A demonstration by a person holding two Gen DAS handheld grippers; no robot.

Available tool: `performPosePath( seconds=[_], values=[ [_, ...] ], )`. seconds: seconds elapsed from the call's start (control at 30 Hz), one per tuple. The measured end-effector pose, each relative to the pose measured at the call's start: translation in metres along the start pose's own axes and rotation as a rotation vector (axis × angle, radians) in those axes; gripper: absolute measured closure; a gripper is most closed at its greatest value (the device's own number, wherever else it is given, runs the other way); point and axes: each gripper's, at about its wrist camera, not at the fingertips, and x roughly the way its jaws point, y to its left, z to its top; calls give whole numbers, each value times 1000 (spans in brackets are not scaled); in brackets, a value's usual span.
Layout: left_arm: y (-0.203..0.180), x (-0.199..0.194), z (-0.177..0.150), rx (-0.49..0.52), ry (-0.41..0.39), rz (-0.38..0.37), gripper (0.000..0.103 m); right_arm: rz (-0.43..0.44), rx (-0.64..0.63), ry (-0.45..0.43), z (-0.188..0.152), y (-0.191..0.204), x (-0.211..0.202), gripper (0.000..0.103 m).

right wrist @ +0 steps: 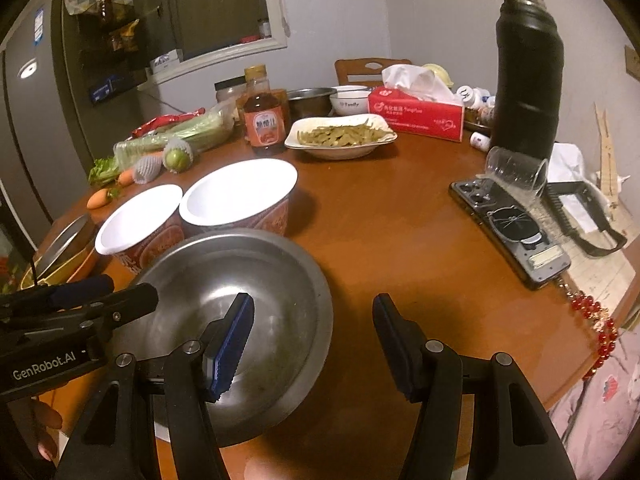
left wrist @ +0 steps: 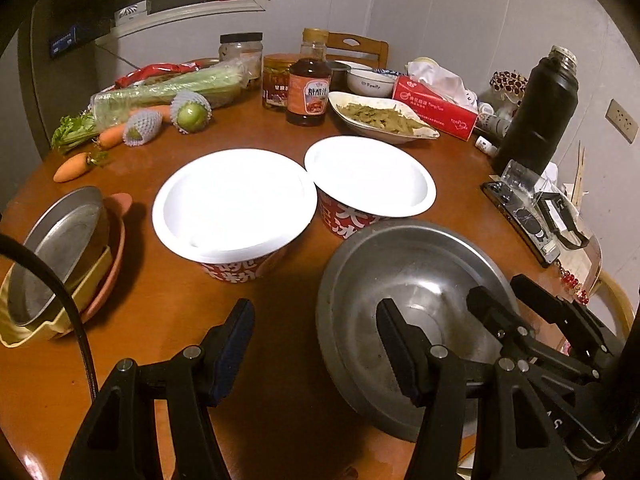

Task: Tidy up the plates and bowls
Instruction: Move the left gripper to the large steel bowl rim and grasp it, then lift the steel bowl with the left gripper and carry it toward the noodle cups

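With both the left gripper [left wrist: 316,344] & right gripper [right wrist: 314,340] about half open w/ nothing in the jaws, we should straddle the near rim of the wide steel bowl [right wrist: 240,280], upright on the table [right wrist: 400,240], then pinch squarely.

Warm, dim indoor light is falling from overhead, blowing out the white paper bowls [left wrist: 234,200] and glinting in the steel basin [right wrist: 240,320]. Fisheye bending and black vignetting are crowding every corner, heaviest at 2 o'clock.
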Motion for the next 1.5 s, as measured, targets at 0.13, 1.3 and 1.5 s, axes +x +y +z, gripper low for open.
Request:
performPosePath(
  seconds=[0.13, 1.3, 1.5],
  values=[
    [0, 10, -2, 0, 25, -1, 40, 5, 6, 12, -2, -1, 7, 40],
    [20, -26, -14, 5, -15, 16, 63, 96, -124, 17, -8, 54, -9, 65],
    [39, -38, -20, -16, -28, 33, 63, 134, -166, 23, -10, 78, -17, 65]
  ],
)
